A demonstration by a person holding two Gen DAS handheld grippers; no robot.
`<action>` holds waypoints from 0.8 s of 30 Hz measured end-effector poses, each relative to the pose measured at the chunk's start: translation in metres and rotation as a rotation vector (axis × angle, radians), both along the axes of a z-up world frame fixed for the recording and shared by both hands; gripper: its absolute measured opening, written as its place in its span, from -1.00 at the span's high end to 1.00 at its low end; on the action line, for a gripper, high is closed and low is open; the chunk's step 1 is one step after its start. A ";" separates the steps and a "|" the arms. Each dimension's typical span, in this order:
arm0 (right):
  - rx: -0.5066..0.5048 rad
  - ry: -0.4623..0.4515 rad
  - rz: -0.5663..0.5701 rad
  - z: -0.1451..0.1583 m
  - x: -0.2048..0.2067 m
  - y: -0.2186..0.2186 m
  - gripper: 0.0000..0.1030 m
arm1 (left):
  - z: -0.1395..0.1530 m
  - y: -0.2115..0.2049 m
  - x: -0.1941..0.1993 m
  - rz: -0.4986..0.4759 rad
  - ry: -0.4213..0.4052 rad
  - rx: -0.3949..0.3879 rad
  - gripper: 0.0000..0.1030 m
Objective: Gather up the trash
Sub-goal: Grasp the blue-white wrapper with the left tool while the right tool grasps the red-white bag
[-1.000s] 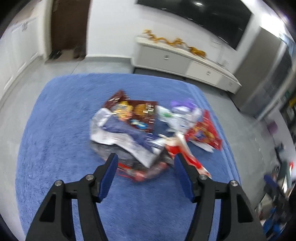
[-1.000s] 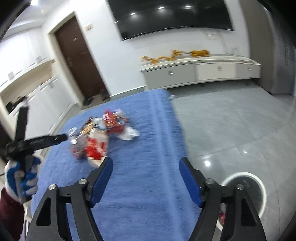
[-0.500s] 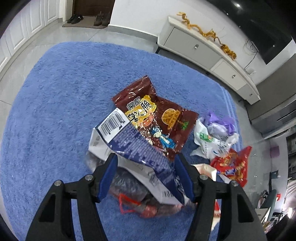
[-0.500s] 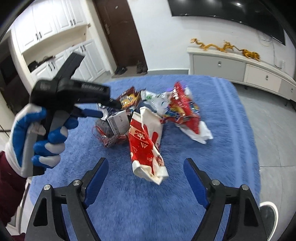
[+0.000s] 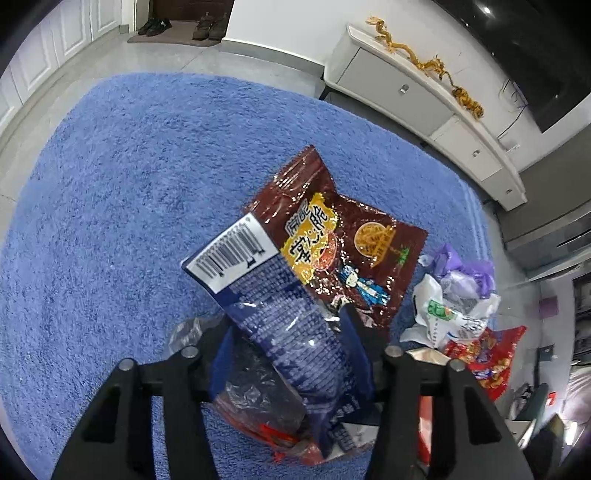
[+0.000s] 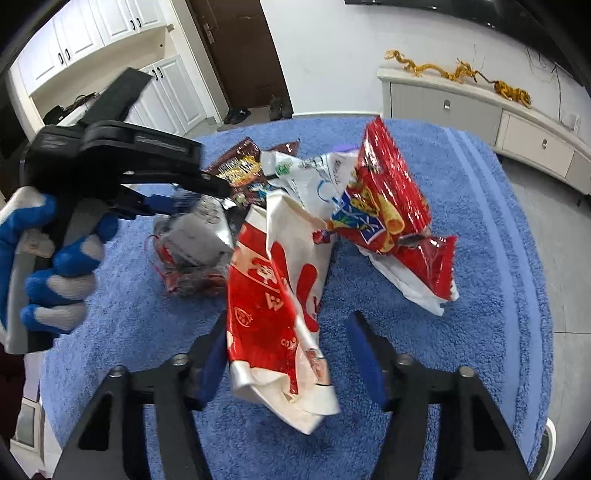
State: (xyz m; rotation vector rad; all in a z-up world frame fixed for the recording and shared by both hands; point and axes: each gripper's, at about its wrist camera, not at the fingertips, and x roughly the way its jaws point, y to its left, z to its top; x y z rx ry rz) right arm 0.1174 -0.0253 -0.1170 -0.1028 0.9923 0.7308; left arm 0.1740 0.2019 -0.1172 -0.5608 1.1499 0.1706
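A heap of wrappers lies on a blue rug [image 5: 129,166]. My left gripper [image 5: 286,347] points down at it and its jaws are closing. A blue wrapper with a barcode [image 5: 280,314] fills the gap, and both pads touch its sides. Under it lies a clear bag with red print [image 5: 258,402], behind it a brown snack bag [image 5: 343,236]. My right gripper [image 6: 290,350] is closing too, astride a red-and-white wrapper [image 6: 273,288]. The left pad is at the wrapper's edge. A gap remains at the right pad. A red snack bag [image 6: 388,192] lies just beyond.
A white and purple plastic bag [image 5: 454,306] and the red snack bag [image 5: 484,362] lie at the right of the heap. A gloved hand [image 6: 48,258] holds the left gripper [image 6: 177,201]. A white low cabinet [image 5: 406,88] stands beyond the rug, with shoes [image 5: 207,29] by the door.
Both grippers came down and closer to the heap. Their jaws narrowed, the left around the blue wrapper, the right around the red-and-white wrapper.
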 end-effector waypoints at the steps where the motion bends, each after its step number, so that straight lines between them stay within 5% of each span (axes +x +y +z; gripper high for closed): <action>1: 0.005 0.012 0.002 -0.003 0.001 -0.001 0.16 | 0.001 0.002 -0.003 0.001 -0.009 -0.010 0.12; 7: 0.047 0.012 -0.010 -0.001 -0.012 -0.017 0.28 | 0.003 0.012 -0.025 0.003 -0.042 -0.065 0.39; 24: 0.147 -0.056 -0.046 0.051 -0.079 -0.078 0.34 | 0.064 -0.008 -0.107 -0.092 -0.208 -0.094 0.41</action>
